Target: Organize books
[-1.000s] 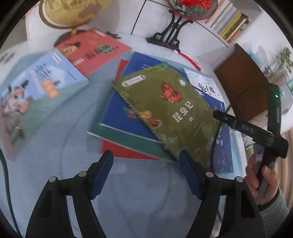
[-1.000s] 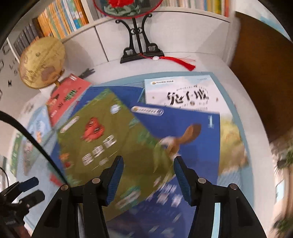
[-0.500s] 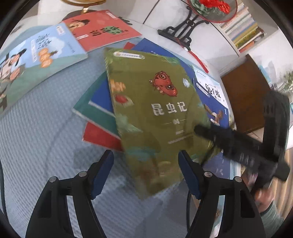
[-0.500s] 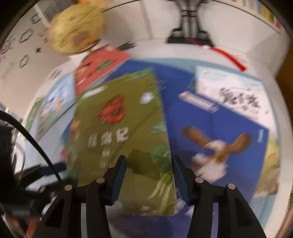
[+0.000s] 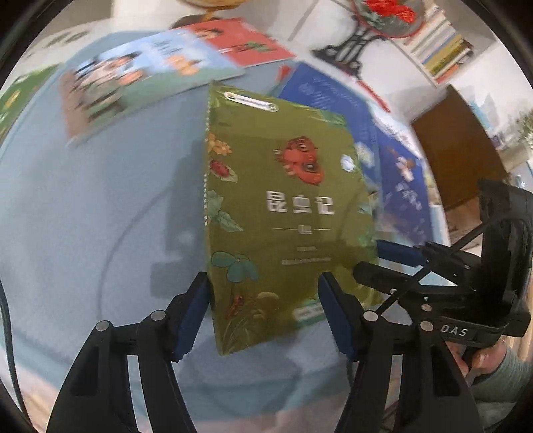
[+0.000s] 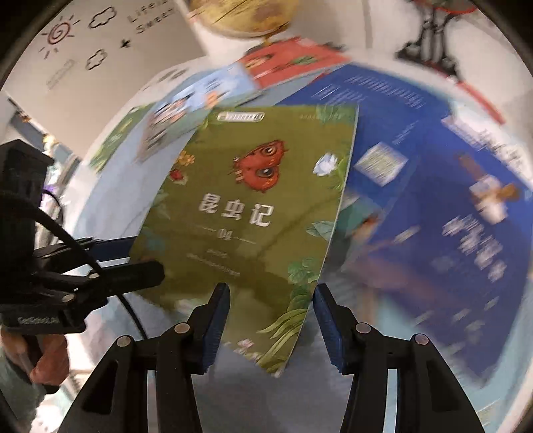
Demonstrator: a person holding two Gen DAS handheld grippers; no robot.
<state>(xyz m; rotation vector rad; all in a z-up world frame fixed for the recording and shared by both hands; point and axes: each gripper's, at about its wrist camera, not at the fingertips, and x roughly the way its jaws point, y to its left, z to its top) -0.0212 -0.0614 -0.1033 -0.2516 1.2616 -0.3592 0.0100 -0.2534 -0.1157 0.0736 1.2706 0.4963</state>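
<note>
A green book (image 5: 283, 206) with a red insect on its cover sits on the pale blue cloth (image 5: 100, 216), left of a pile of blue books (image 5: 336, 100). My left gripper (image 5: 263, 309) straddles its spine edge. One finger is outside the spine and the other over the cover; its jaws are closing without pinching the book. My right gripper (image 6: 271, 319) stands open over the lower right corner of the green book (image 6: 253, 213). From the left wrist view, the right gripper (image 5: 366, 263) reaches in at the book's right edge.
A light blue picture book (image 5: 140, 76) and a red book (image 5: 243, 43) lie at the far left. Behind them are a globe (image 6: 240, 16) and a black fan stand (image 5: 353, 46). A brown cabinet (image 5: 459, 146) is at the right.
The green book has turned from aslant on the blue pile to square with my grippers, and has slid off the pile to the left and nearer. Both grippers moved in along its sides.
</note>
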